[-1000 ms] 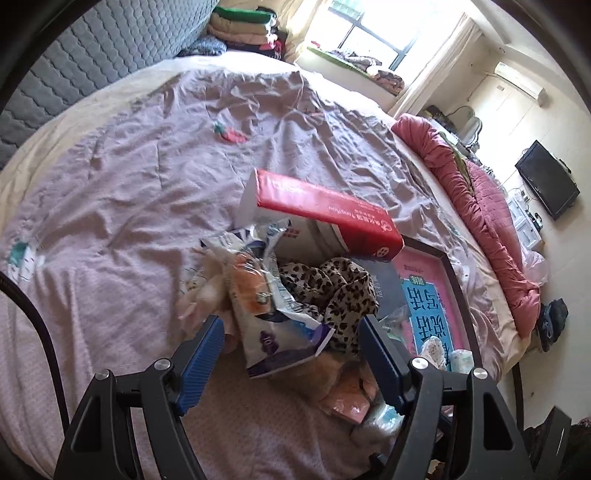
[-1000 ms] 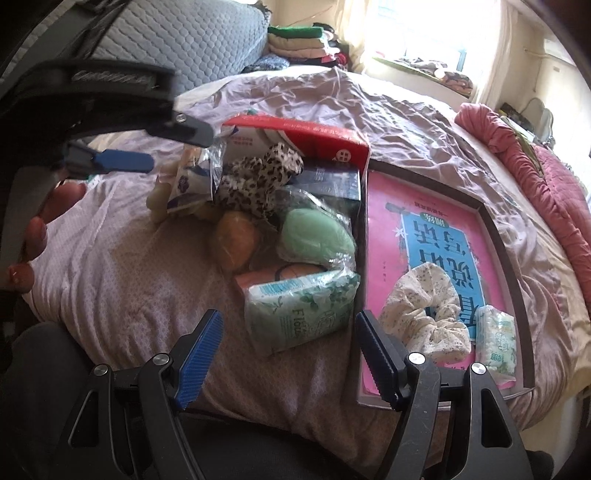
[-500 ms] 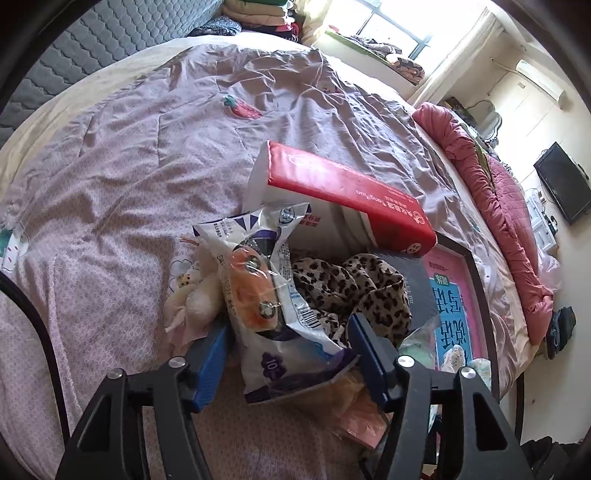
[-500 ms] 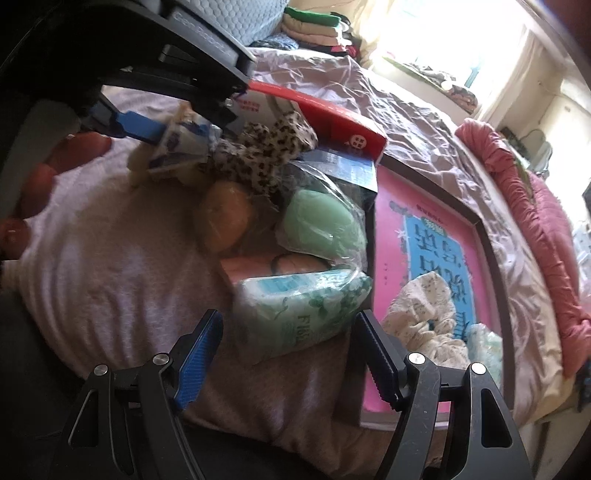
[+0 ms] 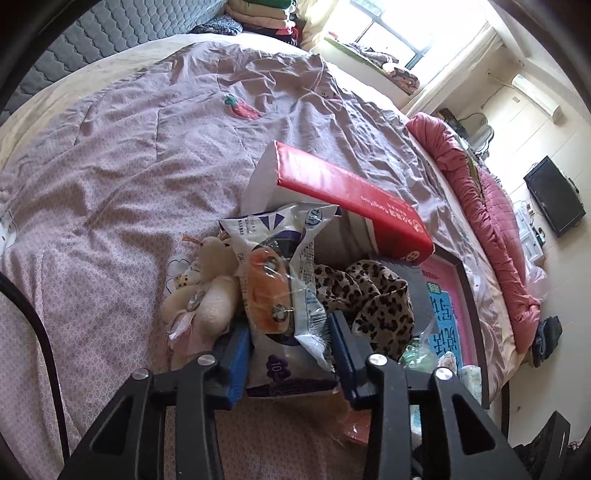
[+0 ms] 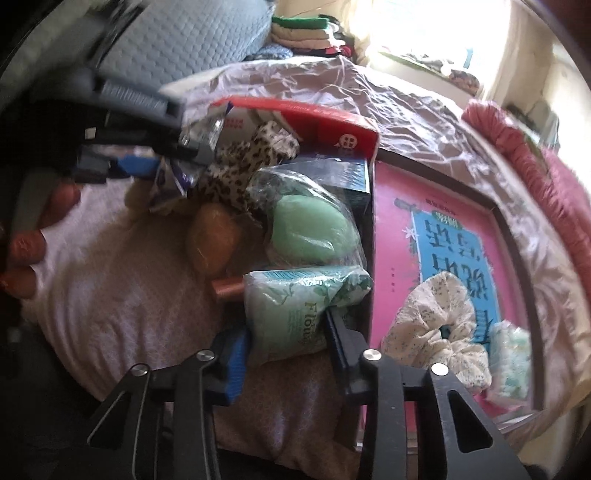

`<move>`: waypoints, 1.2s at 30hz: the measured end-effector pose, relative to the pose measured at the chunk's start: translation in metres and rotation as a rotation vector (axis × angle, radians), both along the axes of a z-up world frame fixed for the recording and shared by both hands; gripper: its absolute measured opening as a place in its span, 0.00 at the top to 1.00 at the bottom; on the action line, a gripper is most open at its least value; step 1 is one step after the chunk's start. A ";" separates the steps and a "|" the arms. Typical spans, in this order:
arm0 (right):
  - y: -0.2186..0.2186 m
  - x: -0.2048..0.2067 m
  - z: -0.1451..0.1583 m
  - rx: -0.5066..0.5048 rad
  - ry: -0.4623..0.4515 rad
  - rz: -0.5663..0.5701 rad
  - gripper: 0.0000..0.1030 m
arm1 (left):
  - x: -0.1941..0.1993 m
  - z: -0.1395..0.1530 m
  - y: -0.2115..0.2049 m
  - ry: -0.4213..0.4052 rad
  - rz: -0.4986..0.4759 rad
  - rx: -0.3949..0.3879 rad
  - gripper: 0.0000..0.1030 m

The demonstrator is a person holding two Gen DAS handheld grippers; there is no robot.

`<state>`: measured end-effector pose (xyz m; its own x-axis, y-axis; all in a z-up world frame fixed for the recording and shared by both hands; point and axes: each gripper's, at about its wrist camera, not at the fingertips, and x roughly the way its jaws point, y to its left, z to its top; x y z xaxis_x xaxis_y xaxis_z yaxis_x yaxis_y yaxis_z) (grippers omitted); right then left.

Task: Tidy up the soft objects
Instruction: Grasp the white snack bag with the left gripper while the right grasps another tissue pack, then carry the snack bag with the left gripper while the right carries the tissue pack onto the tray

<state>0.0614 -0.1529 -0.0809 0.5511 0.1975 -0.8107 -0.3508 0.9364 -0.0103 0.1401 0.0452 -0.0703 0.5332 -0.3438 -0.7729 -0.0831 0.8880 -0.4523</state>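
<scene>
Now both tools have just been closing: left tool (image 5: 291, 354) grips the purple-white packet (image 5: 284, 302); right tool (image 6: 288, 343) grips the green tissue pack (image 6: 295, 310) on the bed (image 5: 110, 177).

Def a bedroom in someone's home. Big bed (image 5: 129, 166) w/ a wrinkled mauve quilt, grey quilted headboard (image 5: 110, 40) behind it, folded clothes (image 5: 258, 14) stacked by the top corner. Bunched pink blanket (image 5: 491, 221) along the far edge, sunny window (image 5: 391, 33) w/ stuff piled on the sill, wall AC unit (image 5: 535, 96) and a small black TV (image 5: 554, 199) opposite.
</scene>
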 end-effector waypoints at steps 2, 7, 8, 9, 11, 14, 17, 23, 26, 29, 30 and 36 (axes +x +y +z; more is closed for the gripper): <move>-0.008 -0.001 0.002 0.062 0.018 -0.004 0.67 | -0.002 0.002 0.002 -0.013 0.006 -0.005 0.64; -0.022 -0.004 0.010 0.179 0.040 -0.024 0.71 | -0.010 0.013 0.001 -0.051 -0.010 -0.005 0.64; -0.023 -0.005 0.011 0.188 0.043 -0.027 0.71 | -0.012 0.016 0.000 -0.057 -0.019 -0.008 0.64; -0.024 -0.006 0.013 0.193 0.041 -0.026 0.72 | -0.015 0.018 -0.001 -0.063 -0.024 -0.004 0.64; -0.023 -0.010 0.017 0.200 0.036 -0.018 0.72 | -0.020 0.022 -0.003 -0.072 -0.037 0.018 0.64; -0.019 -0.014 0.021 0.217 0.020 0.002 0.72 | -0.029 0.030 -0.006 -0.092 -0.042 0.062 0.64; -0.017 -0.015 0.023 0.215 0.010 0.002 0.73 | -0.035 0.036 -0.006 -0.109 -0.043 0.071 0.64; -0.021 -0.022 0.034 0.230 -0.029 -0.003 0.76 | -0.050 0.049 -0.013 -0.134 -0.061 0.094 0.64; -0.024 -0.027 0.046 0.229 -0.060 -0.006 0.76 | -0.056 0.056 -0.019 -0.144 -0.075 0.094 0.64; -0.031 -0.029 0.058 0.237 -0.088 -0.017 0.76 | -0.063 0.065 -0.027 -0.164 -0.093 0.111 0.64; -0.033 -0.030 0.061 0.241 -0.094 -0.021 0.76 | -0.065 0.069 -0.030 -0.170 -0.101 0.116 0.64; -0.044 -0.034 0.077 0.258 -0.125 -0.035 0.76 | -0.072 0.083 -0.037 -0.195 -0.108 0.138 0.64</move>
<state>0.0277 -0.1965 -0.0034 0.6535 0.3672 -0.6619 -0.3290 0.9253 0.1884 0.0681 0.0078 0.0130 0.6424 -0.3052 -0.7030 0.0923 0.9414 -0.3243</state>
